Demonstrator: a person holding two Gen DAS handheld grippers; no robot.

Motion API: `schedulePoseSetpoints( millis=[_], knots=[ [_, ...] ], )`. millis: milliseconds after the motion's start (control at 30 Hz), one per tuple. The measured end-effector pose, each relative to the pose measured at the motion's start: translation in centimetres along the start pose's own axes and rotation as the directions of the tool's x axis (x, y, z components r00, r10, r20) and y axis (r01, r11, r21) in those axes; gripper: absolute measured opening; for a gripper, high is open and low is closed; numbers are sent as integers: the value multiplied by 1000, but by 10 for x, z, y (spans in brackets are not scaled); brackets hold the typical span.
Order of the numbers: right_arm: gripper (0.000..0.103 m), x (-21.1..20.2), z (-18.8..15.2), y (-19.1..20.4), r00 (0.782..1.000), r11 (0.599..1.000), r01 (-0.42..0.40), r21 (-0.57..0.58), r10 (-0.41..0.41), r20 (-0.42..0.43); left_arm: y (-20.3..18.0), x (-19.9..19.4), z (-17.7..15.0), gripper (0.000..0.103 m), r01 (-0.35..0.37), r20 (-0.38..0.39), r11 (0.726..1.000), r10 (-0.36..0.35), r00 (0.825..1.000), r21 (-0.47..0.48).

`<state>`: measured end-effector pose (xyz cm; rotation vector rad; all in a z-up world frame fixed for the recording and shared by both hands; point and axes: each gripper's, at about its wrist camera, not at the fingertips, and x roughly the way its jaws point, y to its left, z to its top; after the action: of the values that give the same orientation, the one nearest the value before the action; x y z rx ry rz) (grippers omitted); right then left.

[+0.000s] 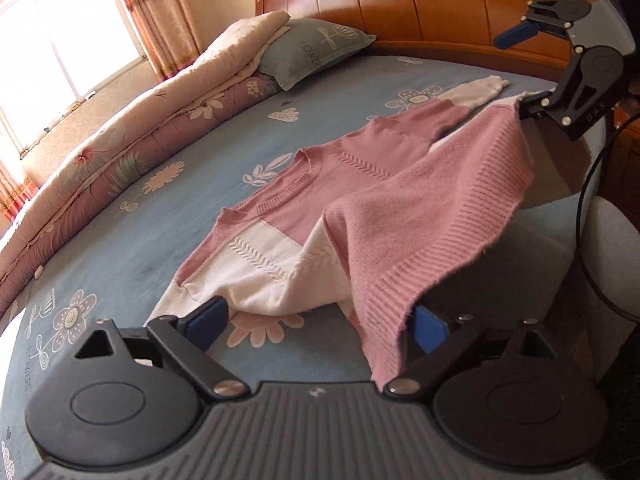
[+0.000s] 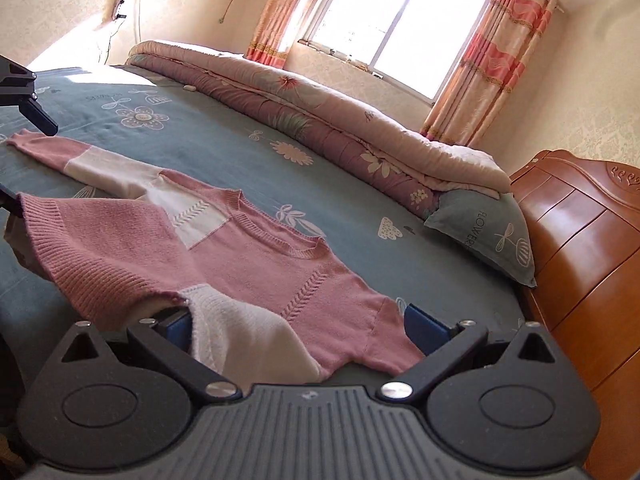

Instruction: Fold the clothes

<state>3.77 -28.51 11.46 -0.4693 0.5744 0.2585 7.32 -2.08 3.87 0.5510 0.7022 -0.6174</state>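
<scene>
Two black tools: left tool [image 1: 320,322], right tool [image 2: 296,326], blue finger pads [image 1: 210,320], silver screws, ribbed grey bases.

A big bed [image 2: 224,152] has a blue sheet with flowers. A rolled quilt [image 2: 320,120] and a pillow [image 2: 488,236] lie by the wooden headboard [image 2: 580,240]. Sun shines through the window [image 2: 400,12] with pink curtains [image 2: 488,52].

Your left gripper [image 1: 320,324] is low and level, jaws spread wide; blue pads [image 1: 210,320] stand well apart, and cloth hangs over the right-hand pad. Your right gripper [image 2: 296,330] is likewise low, jaws wide, with cloth draped across the gap between them. From the left wrist camera, your right gripper [image 1: 520,68] sits ahead and to the right, fingers parted.
</scene>
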Motion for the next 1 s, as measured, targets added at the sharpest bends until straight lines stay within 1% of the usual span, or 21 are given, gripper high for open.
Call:
schedulePoseSetpoints(
  millis=[33, 100, 167, 200, 233, 300, 333, 367, 400, 433, 500, 567, 633, 700, 733, 767, 800, 900, 1000],
  knots=[
    [103, 1, -7, 4, 998, 999, -50, 17, 51, -44, -6, 2, -6, 95, 48, -27, 999, -48, 998, -5],
    [103, 7, -21, 12, 980, 987, -143, 71, 151, -130, -15, 9, -16, 95, 113, -78, 993, -115, 990, -31],
    [103, 17, -36, 17, 946, 963, -222, 153, 251, -207, -17, 14, -23, 95, 156, -97, 985, -163, 982, -76],
    [103, 21, -43, 19, 929, 948, -249, 197, 292, -229, -18, 16, -27, 95, 177, -105, 979, -187, 977, -99],
    [103, 24, -49, 20, 917, 933, -266, 242, 323, -236, -19, 19, -30, 95, 197, -112, 973, -211, 971, -123],
    [103, 30, -61, 20, 894, 897, -292, 331, 379, -239, -11, 20, -36, 95, 217, -94, 955, -240, 966, -202],
    [103, 32, -65, 17, 889, 878, -299, 374, 399, -227, -6, 21, -38, 95, 227, -82, 943, -253, 964, -243],
    [103, 34, -69, 13, 883, 857, -305, 416, 418, -214, 1, 22, -41, 95, 237, -65, 924, -268, 961, -300],
    [103, 37, -73, 9, 877, 833, -310, 459, 437, -200, 11, 26, -44, 95, 250, -45, 892, -287, 957, -376],
    [103, 40, -76, 4, 871, 806, -314, 503, 455, -186, 21, 31, -48, 95, 263, -23, 853, -306, 952, -451],
    [103, 48, -83, -5, 863, 750, -314, 583, 481, -154, 40, 41, -56, 95, 296, 25, 761, -345, 938, -577],
    [103, 53, -89, -9, 859, 701, -316, 639, 498, -121, 55, 55, -66, 95, 322, 74, 651, -377, 923, -687],
    [103, 60, -92, -13, 858, 657, -318, 684, 506, -87, 63, 71, -75, 95, 364, 128, 556, -417, 900, -747],
    [103, 65, -95, -14, 857, 623, -322, 713, 511, -60, 67, 85, -82, 95, 376, 159, 482, -432, 888, -791],
    [103, 67, -96, -15, 857, 609, -320, 726, 513, -52, 67, 95, -85, 95, 378, 168, 438, -446, 879, -816],
    [103, 70, -98, -15, 855, 596, -320, 737, 516, -45, 67, 103, -88, 95, 377, 174, 403, -457, 873, -834],
    [103, 72, -101, -17, 853, 577, -318, 752, 520, -38, 66, 108, -89, 95, 377, 178, 379, -465, 867, -845],
    [103, 80, -111, -23, 840, 497, -317, 808, 543, -5, 60, 114, -88, 95, 384, 183, 372, -474, 862, -845],
    [103, 87, -124, -30, 828, 404, -319, 857, 560, 45, 55, 108, -80, 95, 419, 216, 373, -478, 851, -827]
  ],
)
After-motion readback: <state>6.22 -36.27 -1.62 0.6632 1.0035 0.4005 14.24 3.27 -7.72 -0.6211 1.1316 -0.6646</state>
